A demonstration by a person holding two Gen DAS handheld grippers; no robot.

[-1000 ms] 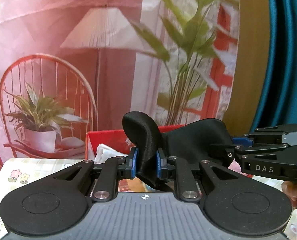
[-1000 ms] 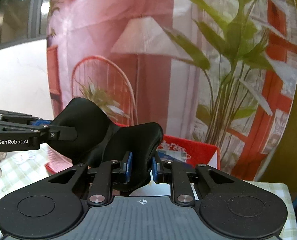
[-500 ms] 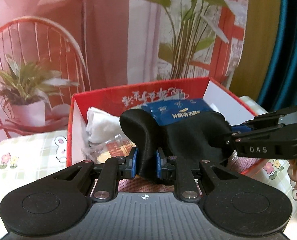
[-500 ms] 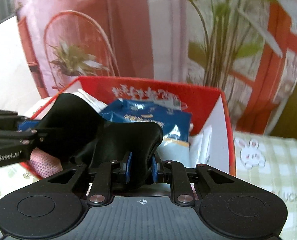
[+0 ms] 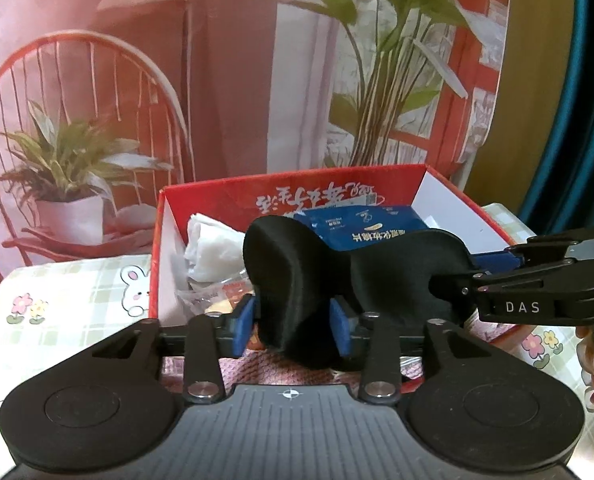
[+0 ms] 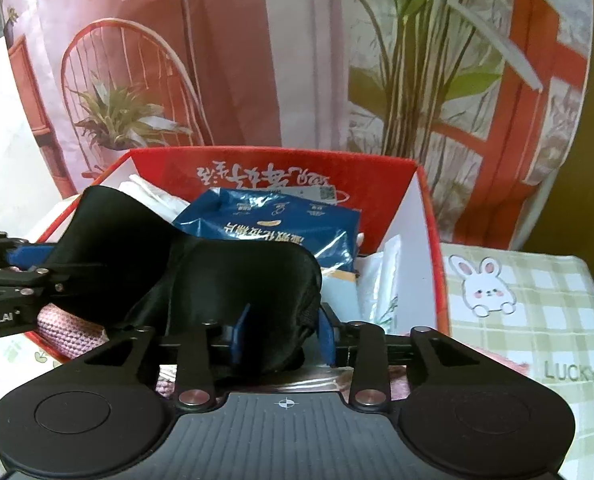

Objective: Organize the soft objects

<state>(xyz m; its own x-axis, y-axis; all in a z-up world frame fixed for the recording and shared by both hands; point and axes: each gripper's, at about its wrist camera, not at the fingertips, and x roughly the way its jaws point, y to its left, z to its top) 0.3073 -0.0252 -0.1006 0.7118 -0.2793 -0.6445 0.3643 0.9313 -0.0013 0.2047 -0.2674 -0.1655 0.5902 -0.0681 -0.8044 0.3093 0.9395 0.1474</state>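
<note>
Black mask (image 5: 381,276) held above red box (image 5: 165,248), stretched between both tongs. Left tongs (image 5: 295,322) parted around left end of mask, blue pads (image 5: 244,322) seen either side of fabric; firm pinch cannot be told. Right tongs (image 6: 283,334) likewise parted around right end (image 6: 241,280); grip cannot be told. Box set at far edge of bench (image 6: 517,320), against printed backdrop (image 5: 225,80). Inside box: blue packet (image 6: 269,224), white cloth (image 5: 213,248), pink knit (image 6: 73,328) at near left corner.
</note>
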